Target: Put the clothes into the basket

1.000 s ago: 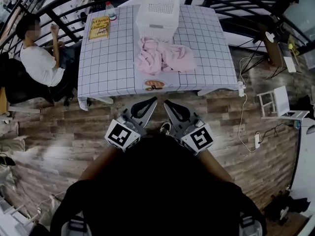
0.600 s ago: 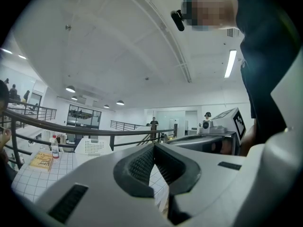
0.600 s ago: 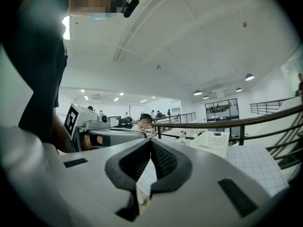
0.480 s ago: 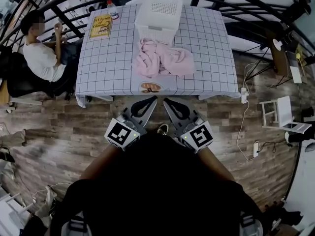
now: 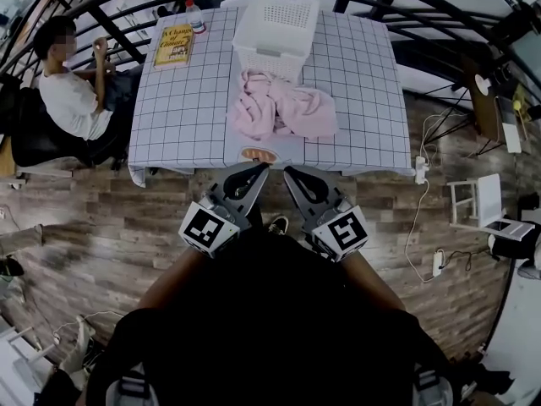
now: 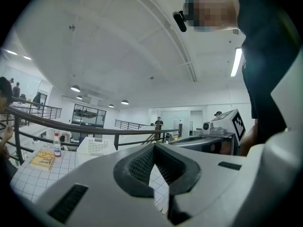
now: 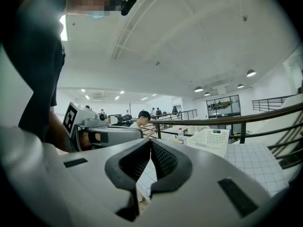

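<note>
On the white grid-checked tabletop (image 5: pixel 186 100), the crumpled pink clothes (image 5: pixel 279 112) lie against the white perforated plastic basket (image 5: pixel 275 24), not yet in it, so my left gripper (image 5: pixel 262 169) and right gripper (image 5: pixel 289 172) point at them from short of the edge, jaws together and empty.

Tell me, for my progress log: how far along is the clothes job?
Done: nothing; the pink clothes lie on the table beside the white basket. In hand: nothing; left gripper and right gripper are shut, empty, short of the table. Left: lifting them into the basket.
</note>
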{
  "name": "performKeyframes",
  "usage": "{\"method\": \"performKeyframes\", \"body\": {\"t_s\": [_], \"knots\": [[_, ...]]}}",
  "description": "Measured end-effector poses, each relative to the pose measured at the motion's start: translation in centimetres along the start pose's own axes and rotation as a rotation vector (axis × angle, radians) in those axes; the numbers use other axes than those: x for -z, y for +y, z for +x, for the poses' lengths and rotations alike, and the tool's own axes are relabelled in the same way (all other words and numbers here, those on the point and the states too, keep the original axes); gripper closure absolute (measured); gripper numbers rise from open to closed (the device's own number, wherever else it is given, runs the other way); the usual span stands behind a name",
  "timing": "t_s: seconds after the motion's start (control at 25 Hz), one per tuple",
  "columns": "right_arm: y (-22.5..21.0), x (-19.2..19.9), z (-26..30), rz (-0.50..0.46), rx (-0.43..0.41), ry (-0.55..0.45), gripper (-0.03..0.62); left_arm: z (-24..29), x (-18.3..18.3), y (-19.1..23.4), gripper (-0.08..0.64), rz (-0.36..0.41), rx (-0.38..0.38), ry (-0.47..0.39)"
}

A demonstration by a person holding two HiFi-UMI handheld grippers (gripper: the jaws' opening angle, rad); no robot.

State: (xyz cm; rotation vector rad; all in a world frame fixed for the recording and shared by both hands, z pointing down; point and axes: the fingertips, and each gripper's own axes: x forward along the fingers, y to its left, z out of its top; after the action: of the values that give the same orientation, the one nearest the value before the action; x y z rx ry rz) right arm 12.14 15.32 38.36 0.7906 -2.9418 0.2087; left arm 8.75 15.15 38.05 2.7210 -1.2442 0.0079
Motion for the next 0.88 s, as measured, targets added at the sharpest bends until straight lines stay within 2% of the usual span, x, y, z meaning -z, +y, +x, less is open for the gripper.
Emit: {"method": "performKeyframes", "body": {"t_s": [0.36,0.88], "knots": [[-3.6,0.0,4.3,-0.012,0.042,0.03,0.575,2.7,-0.2,5.2,0.561,-0.001,0.039,0.011],[-9.4,0.0,11.2,-0.003,0.13,0.075,0.574,7.1,-0.1,13.4,0.561,0.029,0.134,0.026]]}}
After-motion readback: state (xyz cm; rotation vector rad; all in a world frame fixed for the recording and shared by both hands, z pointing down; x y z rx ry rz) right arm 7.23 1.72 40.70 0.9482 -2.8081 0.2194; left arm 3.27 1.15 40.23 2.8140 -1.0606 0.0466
